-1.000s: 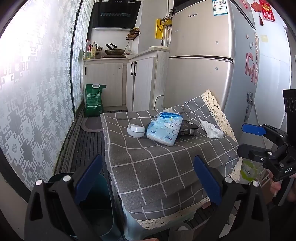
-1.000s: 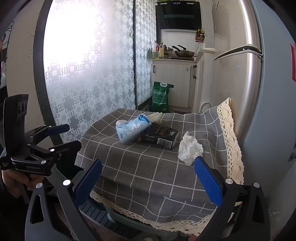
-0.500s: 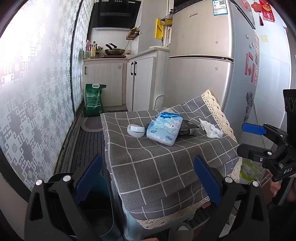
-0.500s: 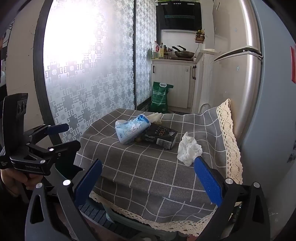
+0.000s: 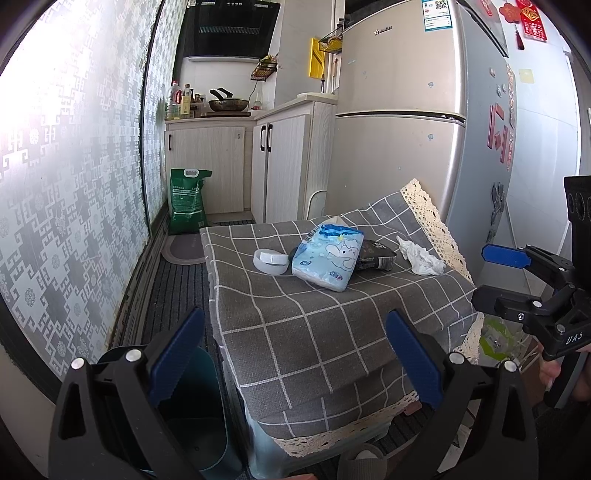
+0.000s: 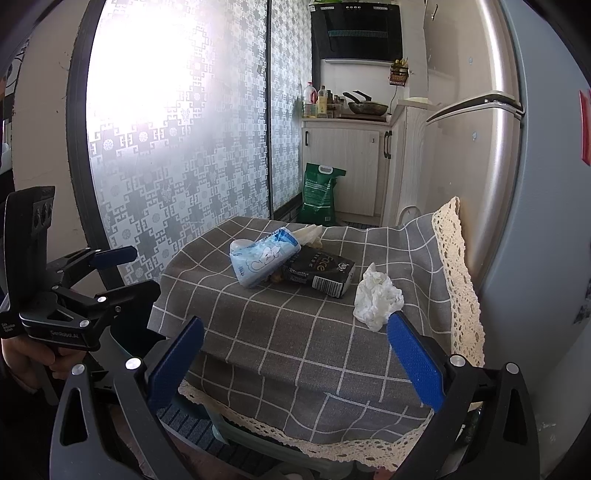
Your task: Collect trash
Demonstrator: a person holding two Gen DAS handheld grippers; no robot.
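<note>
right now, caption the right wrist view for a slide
Open right gripper faces crumpled white tissue on grey checked tablecloth.

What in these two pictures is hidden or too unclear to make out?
- Small brownish thing, right wrist view: tucked under the blue tissue pack and black packet; unidentifiable.
- White round item, left wrist view: nearly hidden behind the pack in the right wrist view.
- Teal bin, left wrist view: its inside is dark and blocked by the left gripper fingers.
- Fridge label: print too small.
</note>
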